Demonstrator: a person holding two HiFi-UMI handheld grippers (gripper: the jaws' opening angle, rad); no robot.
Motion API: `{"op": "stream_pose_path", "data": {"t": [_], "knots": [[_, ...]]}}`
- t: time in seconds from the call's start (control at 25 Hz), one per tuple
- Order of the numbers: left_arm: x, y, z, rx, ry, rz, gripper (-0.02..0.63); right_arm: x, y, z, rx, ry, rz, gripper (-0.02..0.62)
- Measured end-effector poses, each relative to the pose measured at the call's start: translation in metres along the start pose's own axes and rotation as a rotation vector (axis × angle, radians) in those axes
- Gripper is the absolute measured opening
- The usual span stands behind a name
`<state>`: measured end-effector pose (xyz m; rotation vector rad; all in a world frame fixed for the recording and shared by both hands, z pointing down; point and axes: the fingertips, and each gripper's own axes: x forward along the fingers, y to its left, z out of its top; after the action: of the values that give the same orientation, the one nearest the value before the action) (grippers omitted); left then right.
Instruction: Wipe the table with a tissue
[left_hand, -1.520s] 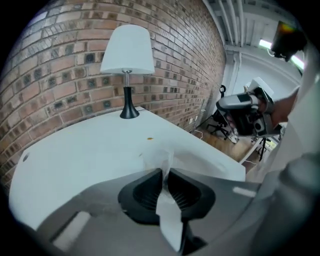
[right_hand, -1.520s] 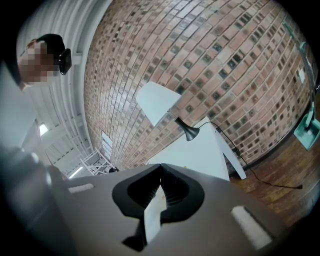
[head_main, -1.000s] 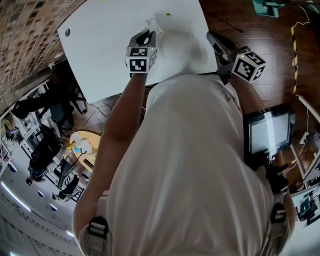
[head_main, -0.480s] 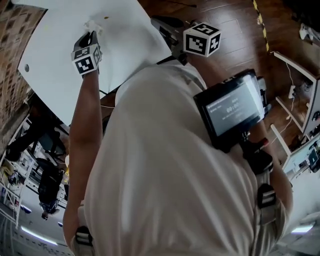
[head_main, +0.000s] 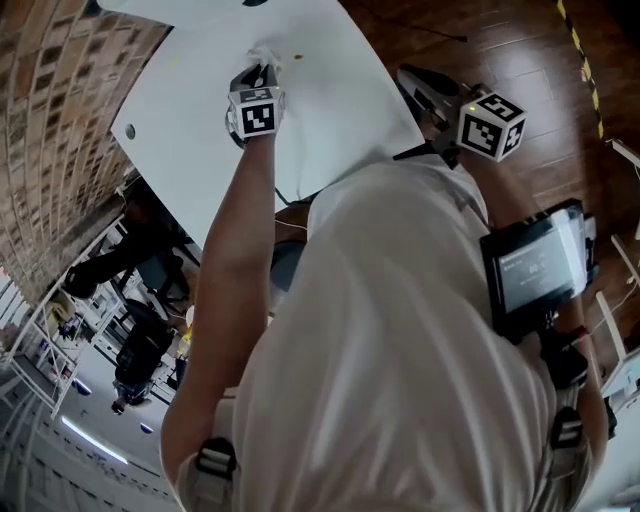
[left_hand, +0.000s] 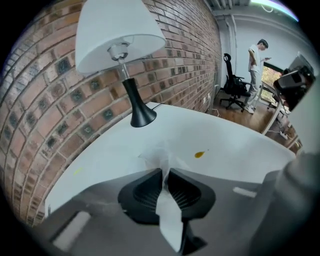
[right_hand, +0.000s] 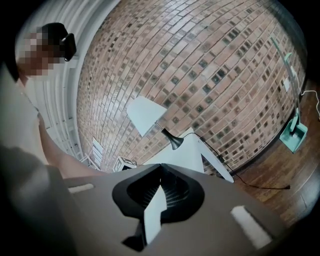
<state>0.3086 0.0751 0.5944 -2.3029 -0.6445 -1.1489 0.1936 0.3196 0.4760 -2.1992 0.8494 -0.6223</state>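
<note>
1. Left claw (left_hand: 165, 172): clenched. The jaws are pressed together on a crumpled white paper tissue (left_hand: 161, 159). A flat strip of the tissue runs back through the seam between them.
2. The tissue's loose front end projects past the jaw tips, down at the white rectangular bench (left_hand: 240, 150). It sits just beside a small amber spot (left_hand: 199, 154). I cannot confirm contact with the spot.
3. Right claw (right_hand: 161, 170): clenched, jaws together. A pale strip shows in the seam, and I cannot tell what it is.
4. The right claw is held off the bench beside its edge and aimed at the brick wall (right_hand: 210, 60).
5. In the head view, my marker cube (head_main: 252, 115) covers the left jaws and my torso hides the bench's near edge.
</note>
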Motion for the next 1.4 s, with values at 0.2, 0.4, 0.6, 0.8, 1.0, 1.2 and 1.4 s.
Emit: {"op": "stream_pose_path", "data": {"t": [0.2, 0.4, 0.6, 0.8, 1.0, 1.2, 1.4], "knots": [[0.012, -0.018, 0.004, 0.121, 0.027, 0.041, 0.043, -0.011, -0.012, 0.004, 0.005, -0.035, -0.038, 0.008], [0.011, -0.043, 0.013, 0.23, 0.0, 0.015, 0.041, -0.013, -0.014, 0.008, 0.01, -0.053, -0.043, 0.008], [0.013, -0.079, 0.029, 0.268, -0.049, -0.085, 0.038, -0.013, -0.015, 0.006, 0.016, -0.05, -0.039, 0.008], [0.012, -0.097, 0.037, 0.199, -0.072, -0.263, 0.041, -0.014, -0.016, 0.005, 0.017, -0.047, -0.041, 0.008], [-0.001, -0.15, 0.043, 0.225, -0.004, -0.579, 0.041, -0.014, -0.014, 0.007, 0.007, -0.053, -0.041, 0.008], [-0.033, -0.193, 0.028, 0.198, -0.004, -0.745, 0.044, -0.021, -0.015, 0.011, 0.009, -0.094, -0.062, 0.008], [-0.084, -0.218, 0.039, -0.162, -0.178, -0.929, 0.044, -0.046, -0.02, 0.02, -0.003, -0.134, -0.108, 0.008]]}}
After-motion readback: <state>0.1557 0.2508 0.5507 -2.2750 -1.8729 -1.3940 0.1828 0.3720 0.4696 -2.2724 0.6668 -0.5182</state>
